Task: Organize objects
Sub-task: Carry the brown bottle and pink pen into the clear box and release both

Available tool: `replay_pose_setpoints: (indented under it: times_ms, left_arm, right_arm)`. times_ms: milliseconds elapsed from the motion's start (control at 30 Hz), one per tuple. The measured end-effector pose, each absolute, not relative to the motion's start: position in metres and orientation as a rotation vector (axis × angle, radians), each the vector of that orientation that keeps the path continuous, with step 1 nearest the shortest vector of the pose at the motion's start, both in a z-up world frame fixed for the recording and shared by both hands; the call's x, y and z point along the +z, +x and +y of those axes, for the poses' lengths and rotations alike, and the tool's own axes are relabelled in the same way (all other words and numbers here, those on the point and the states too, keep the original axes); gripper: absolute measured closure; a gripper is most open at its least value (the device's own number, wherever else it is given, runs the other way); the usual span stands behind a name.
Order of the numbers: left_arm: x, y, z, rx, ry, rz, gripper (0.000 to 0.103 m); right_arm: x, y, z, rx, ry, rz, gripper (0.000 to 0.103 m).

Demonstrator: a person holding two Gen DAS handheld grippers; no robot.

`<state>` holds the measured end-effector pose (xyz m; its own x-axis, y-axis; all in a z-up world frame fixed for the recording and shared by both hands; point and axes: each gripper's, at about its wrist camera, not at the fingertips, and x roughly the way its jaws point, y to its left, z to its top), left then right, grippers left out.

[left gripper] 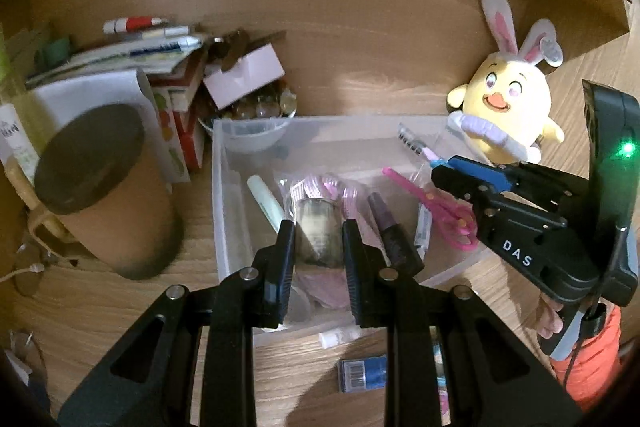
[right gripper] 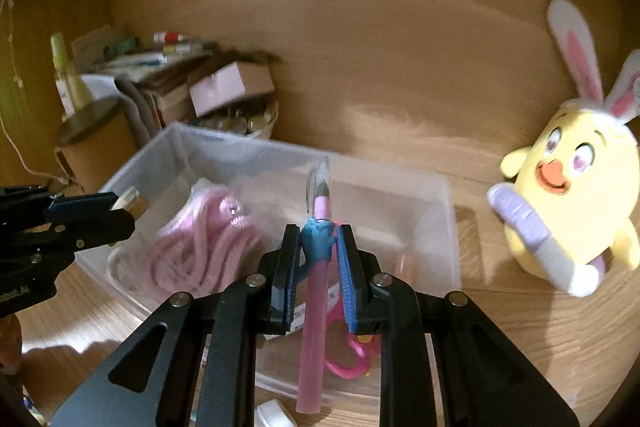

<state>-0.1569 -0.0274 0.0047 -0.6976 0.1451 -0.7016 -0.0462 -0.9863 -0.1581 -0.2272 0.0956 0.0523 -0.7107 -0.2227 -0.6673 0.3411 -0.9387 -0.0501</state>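
1. Left wrist view: left gripper (left gripper: pixel 318 247) is clamped narrowly on a small glass bottle (left gripper: pixel 318 237), long axis running away from the camera, above the near half of the clear bin (left gripper: pixel 224 187). The right gripper (left gripper: pixel 440 169) hangs over the bin's far right corner.
2. Right wrist view: right gripper (right gripper: pixel 319 247) is closed on a pink pen (right gripper: pixel 314 291), tip pointing far, over the clear bin (right gripper: pixel 448 227); likely drop is straight below.

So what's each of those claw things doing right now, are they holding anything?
Left gripper: closed on a small glass bottle, over the clear plastic bin.
Right gripper: closed on a pink pen with a blue figure.
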Motion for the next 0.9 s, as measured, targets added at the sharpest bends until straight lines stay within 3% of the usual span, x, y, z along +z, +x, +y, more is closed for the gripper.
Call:
replay_pose_setpoints:
  times_ms: [300, 467, 600, 767, 900]
  left_arm:
    - [0.000, -0.156, -0.028, 2.767, -1.190, -0.205, 0.077]
    - [0.007, -0.146, -0.028, 2.790, -1.166, -0.190, 0.054]
    - [0.019, -0.134, -0.031, 2.815, -1.119, -0.191, 0.041]
    - [0.029, -0.116, -0.035, 2.849, -1.080, -0.179, 0.016]
    - [0.030, -0.101, -0.035, 2.866, -1.067, -0.149, 0.007]
  right_arm:
    - [0.038, -0.232, 0.087, -2.588, 1.082, 0.295, 0.085]
    - [0.046, -0.225, 0.087, -2.580, 1.076, 0.295, 0.082]
    - [0.059, -0.210, 0.086, -2.592, 1.022, 0.298, 0.066]
    - [0.079, -0.179, 0.093, -2.603, 0.918, 0.307, 0.046]
    - [0.089, -0.152, 0.100, -2.600, 0.851, 0.323, 0.029]
